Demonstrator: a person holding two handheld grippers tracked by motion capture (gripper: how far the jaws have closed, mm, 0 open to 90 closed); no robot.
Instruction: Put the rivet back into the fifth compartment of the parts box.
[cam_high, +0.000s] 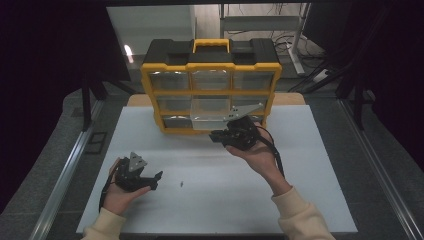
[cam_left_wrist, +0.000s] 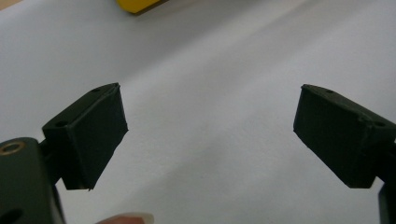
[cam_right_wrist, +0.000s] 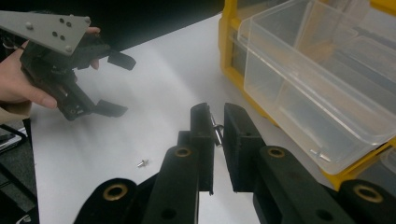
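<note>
A: Right gripper (cam_right_wrist: 215, 122)?
B: Jaws nearly together, pinching a small metal screw (cam_right_wrist: 216, 132). Just beyond them, a clear drawer (cam_right_wrist: 322, 88) juts from the yellow organizer (cam_high: 210, 92).

A: Left gripper (cam_left_wrist: 210, 126)?
B: Jaws wide apart, nothing between. A second screw (cam_right_wrist: 143, 163) lies on the white table (cam_high: 300, 190), between both grippers.

Dim room, bright tabletop (soft close-ups)

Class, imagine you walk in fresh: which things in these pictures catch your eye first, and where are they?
The yellow-and-black organiser case stands upright at the table's far edge, one clear plastic drawer pulled out of its bottom row. Beside that drawer, the right gripper pinches a small silver screw. Another small screw lies loose on the white tabletop.
</note>
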